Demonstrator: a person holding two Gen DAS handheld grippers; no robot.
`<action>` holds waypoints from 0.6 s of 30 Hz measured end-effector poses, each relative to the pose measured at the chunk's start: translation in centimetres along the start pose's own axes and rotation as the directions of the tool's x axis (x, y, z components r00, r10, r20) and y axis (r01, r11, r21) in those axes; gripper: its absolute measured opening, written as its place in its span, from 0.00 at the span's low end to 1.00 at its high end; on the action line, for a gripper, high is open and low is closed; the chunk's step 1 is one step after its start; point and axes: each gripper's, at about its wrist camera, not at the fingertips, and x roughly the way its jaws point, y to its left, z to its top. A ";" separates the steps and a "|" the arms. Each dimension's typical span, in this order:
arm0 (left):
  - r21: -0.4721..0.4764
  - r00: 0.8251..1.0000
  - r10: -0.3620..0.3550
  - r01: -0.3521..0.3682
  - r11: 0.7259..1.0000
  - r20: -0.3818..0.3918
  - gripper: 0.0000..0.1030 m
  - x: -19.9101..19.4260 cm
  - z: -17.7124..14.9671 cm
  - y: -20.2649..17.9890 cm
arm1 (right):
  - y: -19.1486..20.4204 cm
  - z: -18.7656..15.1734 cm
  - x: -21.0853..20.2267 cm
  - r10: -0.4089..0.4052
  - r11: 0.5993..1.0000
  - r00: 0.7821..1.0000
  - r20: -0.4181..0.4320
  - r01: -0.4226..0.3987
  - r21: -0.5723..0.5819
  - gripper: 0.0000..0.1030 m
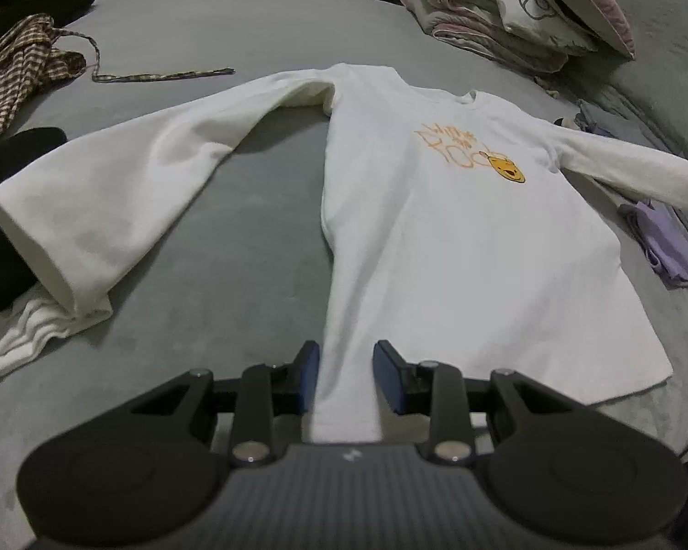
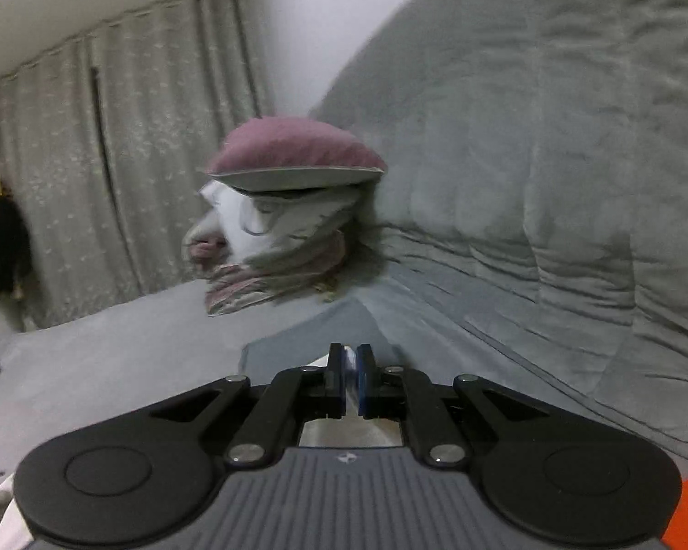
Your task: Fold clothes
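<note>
A big grey bed (image 1: 234, 238) fills the room, with pale curtains (image 2: 128, 151) along its far edge and a purple pillow (image 2: 293, 146) on a pile of bedding (image 1: 495, 23) at the far corner. A white shirt (image 1: 435, 238) lies flat in the middle, sleeves out wide. The left gripper (image 1: 346, 378) is low at the shirt's bottom hem, fingers spread with cloth between them. The right gripper (image 2: 351, 378) is pressed together, maybe pinching a bit of white cloth.

Left gripper (image 1: 346, 378) fingers apart; right gripper (image 2: 350, 378) pinched.
</note>
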 end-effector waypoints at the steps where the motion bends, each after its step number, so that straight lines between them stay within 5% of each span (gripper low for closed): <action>1: 0.001 1.000 0.000 0.000 1.000 0.000 0.27 0.1 0.0 0.0 | -0.3 -0.3 0.7 -0.015 1.000 1.000 -0.013 0.015 0.011 0.07; 8: 0.011 1.000 0.006 -0.006 1.000 0.013 0.27 0.0 0.7 0.0 | -2.3 -2.7 4.7 -0.100 0.989 0.991 -0.091 0.109 0.097 0.10; 10: -0.005 0.999 0.009 -0.009 1.000 0.043 0.30 -0.7 1.3 0.6 | -2.9 -3.3 5.8 -0.123 0.983 0.986 -0.115 0.136 0.121 0.18; 12: -0.029 0.996 0.032 -0.029 0.999 0.088 0.47 -1.8 1.9 1.5 | -3.0 -3.7 6.0 -0.131 0.981 0.984 -0.121 0.146 0.130 0.25; 18: -0.169 0.963 0.208 -0.178 0.969 0.174 0.65 -4.4 3.7 6.3 | -0.1 -5.0 4.8 -0.055 0.998 0.984 -0.170 0.061 0.035 0.33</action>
